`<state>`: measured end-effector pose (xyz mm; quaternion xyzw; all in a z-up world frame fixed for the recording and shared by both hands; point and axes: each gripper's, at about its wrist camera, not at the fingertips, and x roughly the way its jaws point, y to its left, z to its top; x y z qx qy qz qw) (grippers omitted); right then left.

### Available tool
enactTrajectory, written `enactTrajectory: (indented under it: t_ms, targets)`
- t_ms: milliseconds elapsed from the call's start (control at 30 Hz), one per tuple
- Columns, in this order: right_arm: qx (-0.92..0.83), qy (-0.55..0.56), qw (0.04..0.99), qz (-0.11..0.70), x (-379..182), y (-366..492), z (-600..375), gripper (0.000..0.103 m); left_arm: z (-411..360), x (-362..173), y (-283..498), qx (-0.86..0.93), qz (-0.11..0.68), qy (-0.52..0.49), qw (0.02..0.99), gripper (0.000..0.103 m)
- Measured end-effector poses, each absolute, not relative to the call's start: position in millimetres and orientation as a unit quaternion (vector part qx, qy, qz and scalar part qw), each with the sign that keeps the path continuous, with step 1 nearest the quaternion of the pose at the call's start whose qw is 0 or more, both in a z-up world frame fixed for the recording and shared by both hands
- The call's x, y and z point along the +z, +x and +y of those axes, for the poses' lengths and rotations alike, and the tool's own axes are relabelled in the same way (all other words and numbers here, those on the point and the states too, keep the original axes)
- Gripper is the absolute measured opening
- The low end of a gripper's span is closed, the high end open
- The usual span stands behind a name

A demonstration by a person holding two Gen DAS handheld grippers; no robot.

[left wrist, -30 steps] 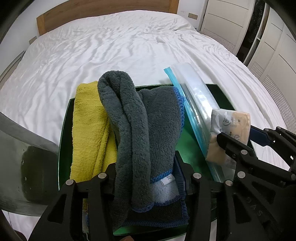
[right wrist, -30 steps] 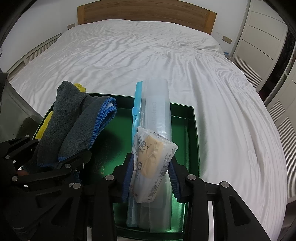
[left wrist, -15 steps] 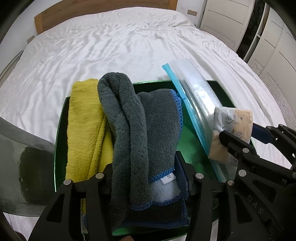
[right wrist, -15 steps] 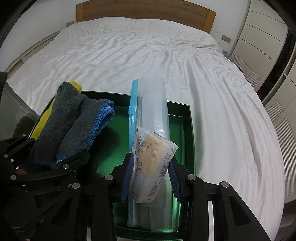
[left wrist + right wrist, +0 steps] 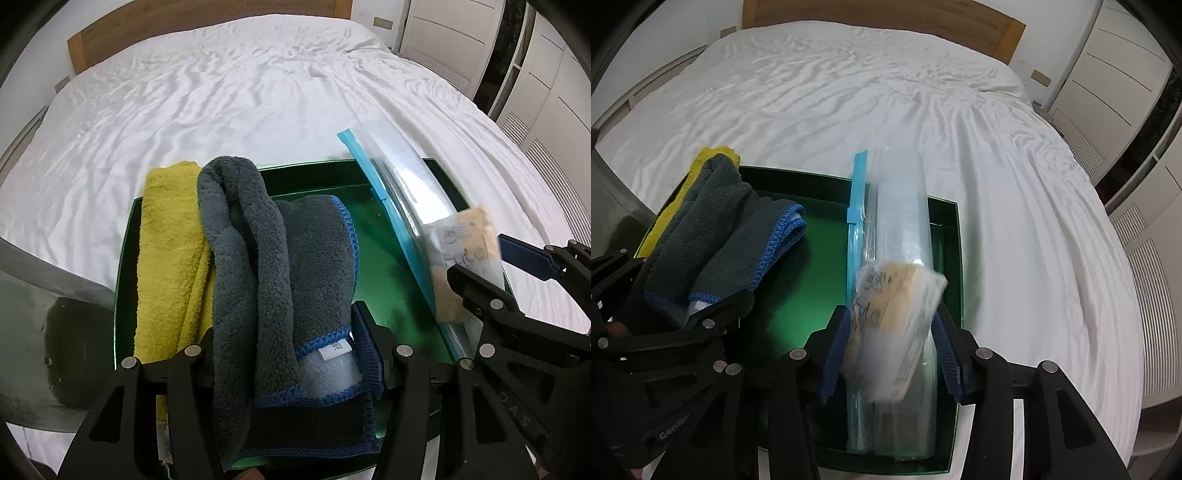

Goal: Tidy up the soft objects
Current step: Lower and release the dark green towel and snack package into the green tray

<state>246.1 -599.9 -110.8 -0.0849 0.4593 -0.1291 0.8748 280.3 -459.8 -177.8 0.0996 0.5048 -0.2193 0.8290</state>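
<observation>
Left wrist view: the left gripper (image 5: 284, 354) has its fingers pinched on a grey towel (image 5: 273, 266) with blue stitched edging; the cloth hides both fingertips and the tray floor beneath. Just outside the left finger, a yellow towel (image 5: 170, 251) lies along the tray's left wall, its near end cut off behind the gripper frame. Ahead of the fingers, the green tray (image 5: 391, 266) rests on a white bed (image 5: 240, 96).

Right wrist view: the right gripper (image 5: 892, 336) has its fingers closed on a wrapped packet (image 5: 894, 314), beige inside clear film; motion blur makes its printing unreadable. Under and ahead of these fingers, a clear zip bag (image 5: 901, 221) with a blue seal strip lies lengthwise in the tray's right half, its far end overhanging the rim. Left of these fingers, the left gripper's frame blocks the tray's near corner. A wooden headboard (image 5: 886, 18) and white cupboards (image 5: 1126, 74) stand beyond.
</observation>
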Motion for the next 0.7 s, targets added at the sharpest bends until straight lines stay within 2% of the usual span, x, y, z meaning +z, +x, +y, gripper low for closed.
enactTrajectory:
  t_ms: [200, 700]
  targets:
    - [-0.135, -0.077, 0.878, 0.454, -101.5, 235.7, -603.9, 0.058, -457.3, -169.0, 276.7, -0.21, 0.494, 0.102, 0.838, 0.058]
    - [-0.138, -0.081, 0.881, 0.446, -82.8, 219.7, -592.9, 0.059, -448.5, -150.9, 269.4, -0.199, 0.484, 0.095, 0.847, 0.058]
